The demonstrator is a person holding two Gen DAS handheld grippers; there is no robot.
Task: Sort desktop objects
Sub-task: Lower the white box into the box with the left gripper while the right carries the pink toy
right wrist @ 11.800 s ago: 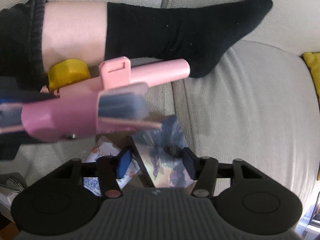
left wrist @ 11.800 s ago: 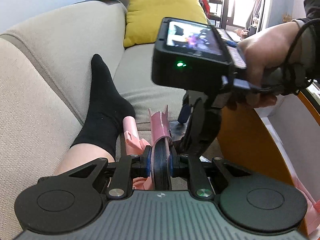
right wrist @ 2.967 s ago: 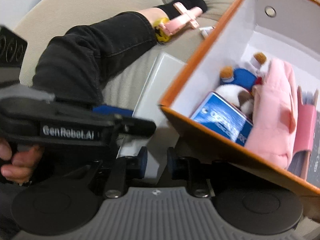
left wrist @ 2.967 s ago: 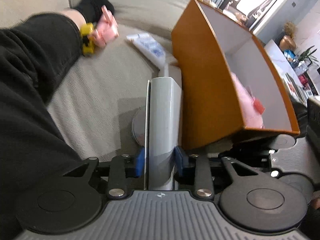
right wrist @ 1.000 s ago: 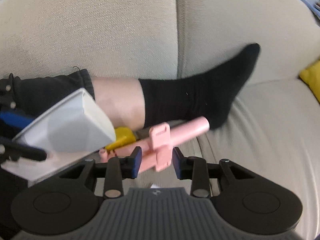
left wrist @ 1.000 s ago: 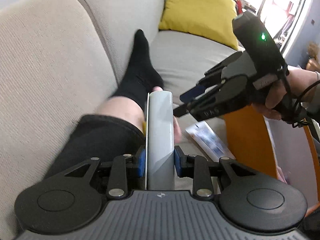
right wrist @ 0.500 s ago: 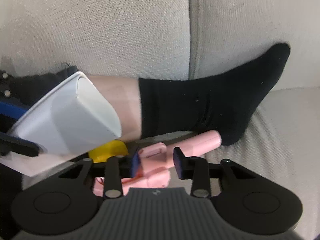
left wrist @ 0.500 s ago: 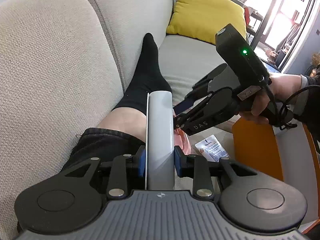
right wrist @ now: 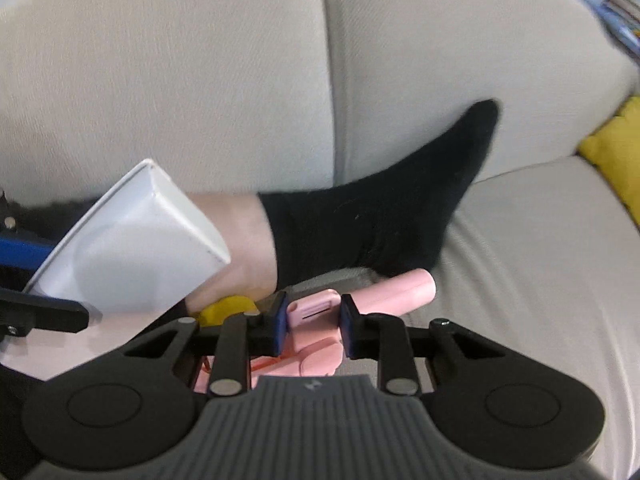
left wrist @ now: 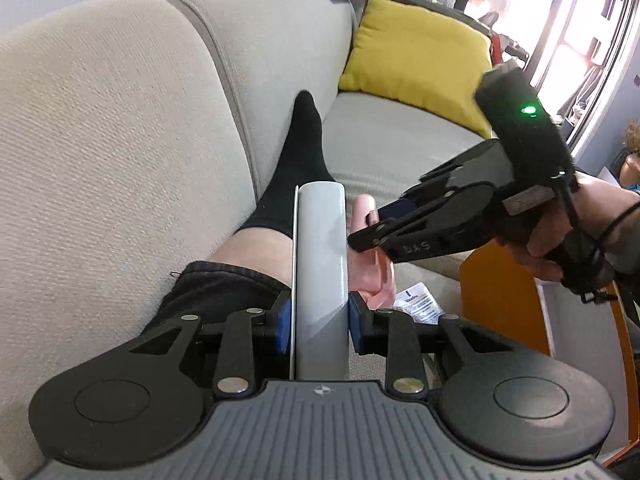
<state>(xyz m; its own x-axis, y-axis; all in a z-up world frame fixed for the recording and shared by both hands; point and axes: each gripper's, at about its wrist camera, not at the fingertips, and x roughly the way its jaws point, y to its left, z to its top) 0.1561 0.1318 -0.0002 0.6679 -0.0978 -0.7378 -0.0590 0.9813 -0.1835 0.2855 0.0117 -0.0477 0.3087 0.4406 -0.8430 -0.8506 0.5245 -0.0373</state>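
A beige sofa [left wrist: 120, 128] fills both views, with a yellow cushion [left wrist: 416, 60] at its far end and the person's leg in a black sock [right wrist: 384, 220] stretched along the seat. At the right edge of the left wrist view stands an orange storage box [left wrist: 496, 304]; its inside is barely visible here, so what it already holds cannot be told.

The left gripper [left wrist: 320, 324] is pinching a flat grey-white case [left wrist: 322, 264], held upright on edge between its blue pads and raised above the seat. The right gripper [right wrist: 313, 326] hangs low over a pink plastic toy [right wrist: 392, 290] that lies on the seat beside the sock. Its fingers are spread on either side of the toy's raised tab and do not seem to press on it yet.

A yellow piece [right wrist: 226, 308] sits just beside the toy, against the leg, and a small printed sachet [left wrist: 418, 304] lies on the seat near the box.

Sorting looks unfinished: the case is in hand but not yet placed, and the toy, the yellow piece and the sachet remain loose on the sofa.
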